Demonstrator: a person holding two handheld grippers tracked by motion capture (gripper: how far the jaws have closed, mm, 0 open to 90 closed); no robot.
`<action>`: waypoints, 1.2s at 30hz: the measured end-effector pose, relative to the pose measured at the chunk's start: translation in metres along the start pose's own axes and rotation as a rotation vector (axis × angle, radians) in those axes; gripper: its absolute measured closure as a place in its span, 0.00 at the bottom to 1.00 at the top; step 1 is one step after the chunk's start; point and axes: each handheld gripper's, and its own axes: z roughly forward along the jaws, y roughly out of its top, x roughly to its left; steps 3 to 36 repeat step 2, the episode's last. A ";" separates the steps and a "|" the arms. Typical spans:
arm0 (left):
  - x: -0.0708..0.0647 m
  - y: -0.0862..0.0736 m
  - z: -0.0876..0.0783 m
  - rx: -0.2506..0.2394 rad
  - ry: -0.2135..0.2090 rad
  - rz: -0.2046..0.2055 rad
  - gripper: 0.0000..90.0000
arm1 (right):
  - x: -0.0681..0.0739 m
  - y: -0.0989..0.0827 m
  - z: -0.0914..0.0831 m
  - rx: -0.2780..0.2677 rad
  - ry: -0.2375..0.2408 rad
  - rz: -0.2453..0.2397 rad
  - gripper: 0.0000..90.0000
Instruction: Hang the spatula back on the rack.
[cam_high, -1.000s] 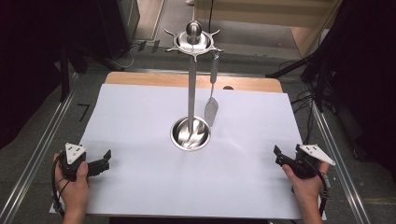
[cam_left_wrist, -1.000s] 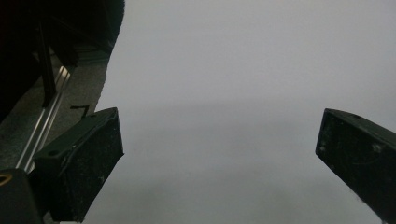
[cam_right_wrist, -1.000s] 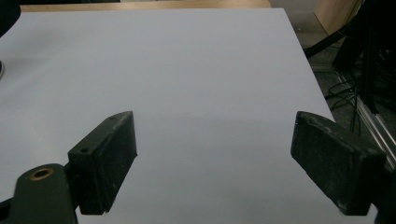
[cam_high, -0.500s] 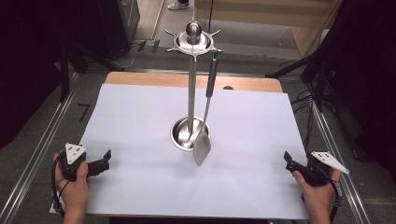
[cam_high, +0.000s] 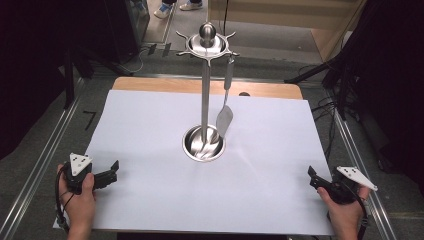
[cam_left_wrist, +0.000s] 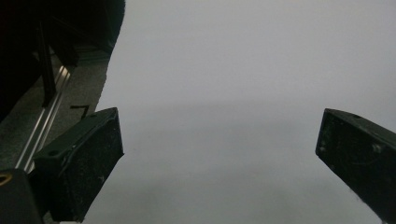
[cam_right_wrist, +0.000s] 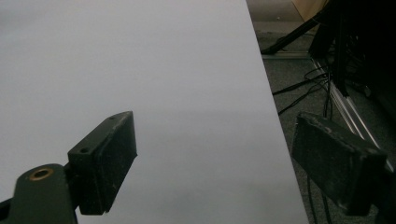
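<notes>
Our left gripper (cam_high: 112, 170) sits in the lower left of the high view, jaws spread wide with nothing between them; in the left gripper view we look past its black pads (cam_left_wrist: 79, 163) at bare white sheet. Our right gripper (cam_high: 316, 177) rests in the lower right of the high view, likewise wide open and empty, and the right gripper view shows its pads (cam_right_wrist: 105, 158) over the sheet's right edge.

The thing nearest our work is the spatula (cam_high: 225, 120), hanging from a hook of the utensil stand (cam_high: 204, 100) in the centre of the high view, its blade beside the pole and above the round base. Both grippers are well apart from it. We judge it light, stiff and slippery, being polished metal, and free to swing on its hook. The best hold looks to be the thicker handle just below the hook, across its width, lifting up to clear the hook. The stand is top-heavy in look, so a sideways pull could tip it.

The white sheet (cam_high: 150, 125) covers a wooden table (cam_high: 150, 84); it seems smooth and flat. Beyond lie a grey floor, metal rails (cam_high: 45, 155) at left and right, and cables (cam_high: 325, 107) at upper right among dark surroundings.
</notes>
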 end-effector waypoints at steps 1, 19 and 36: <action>0.000 0.000 0.000 0.002 0.000 0.000 0.01 | 0.001 0.000 0.001 0.001 -0.001 -0.005 0.16; 0.000 0.000 0.000 0.002 -0.001 0.000 0.01 | 0.002 -0.001 0.001 0.003 0.000 -0.008 0.16; 0.000 0.000 0.000 0.002 -0.001 0.000 0.01 | 0.002 -0.001 0.001 0.003 0.000 -0.008 0.16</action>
